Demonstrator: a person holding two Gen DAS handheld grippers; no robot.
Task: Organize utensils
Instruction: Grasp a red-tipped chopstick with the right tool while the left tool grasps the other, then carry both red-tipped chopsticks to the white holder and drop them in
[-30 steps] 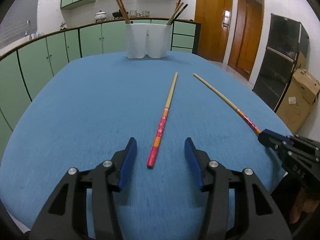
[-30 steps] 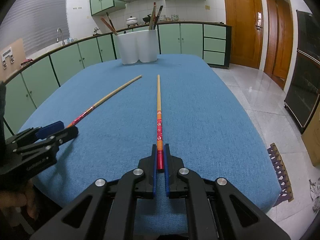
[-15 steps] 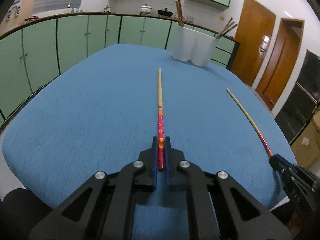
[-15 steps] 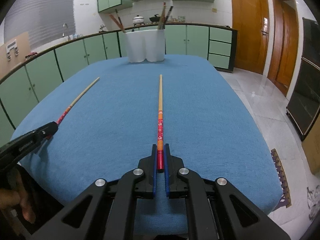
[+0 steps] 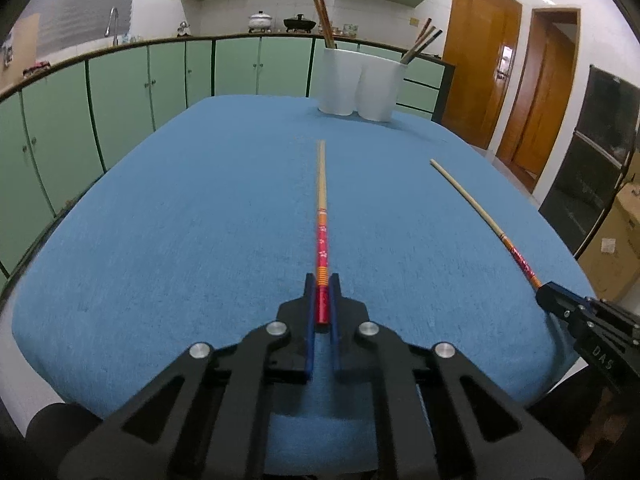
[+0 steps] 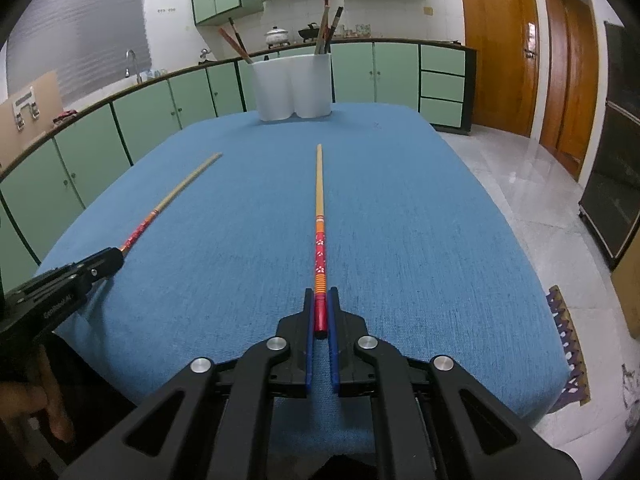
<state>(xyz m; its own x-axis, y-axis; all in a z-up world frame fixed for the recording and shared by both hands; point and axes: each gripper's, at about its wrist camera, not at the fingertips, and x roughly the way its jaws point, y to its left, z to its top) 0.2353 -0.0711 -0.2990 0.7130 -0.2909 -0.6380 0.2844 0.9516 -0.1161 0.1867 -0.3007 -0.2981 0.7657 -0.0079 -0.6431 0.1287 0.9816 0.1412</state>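
Two long chopsticks with red flowered handles and bare wood tips are each held by one gripper. My left gripper [image 5: 321, 280] is shut on the red end of one chopstick [image 5: 321, 200], which points toward the white twin-cup holder [image 5: 358, 82]. My right gripper [image 6: 320, 294] is shut on the red end of the other chopstick [image 6: 319, 208]. Each gripper shows in the other's view: the right gripper [image 5: 544, 292] with its chopstick [image 5: 476, 204], the left gripper [image 6: 116, 260] with its chopstick [image 6: 176, 196]. The holder [image 6: 294, 84] has several chopsticks standing in it.
The table has a blue cloth [image 5: 200, 220] and rounded edges. Green cabinets [image 5: 120, 92] run behind and left. Wooden doors [image 6: 504, 40] and a tiled floor [image 6: 520, 168] lie to the right. A cardboard box [image 5: 616, 232] stands right of the table.
One second ago my left gripper was open around the chopstick lying on the cloth; it has shut on the red end. Both chopsticks have lifted a little, and the holder looks nearer.
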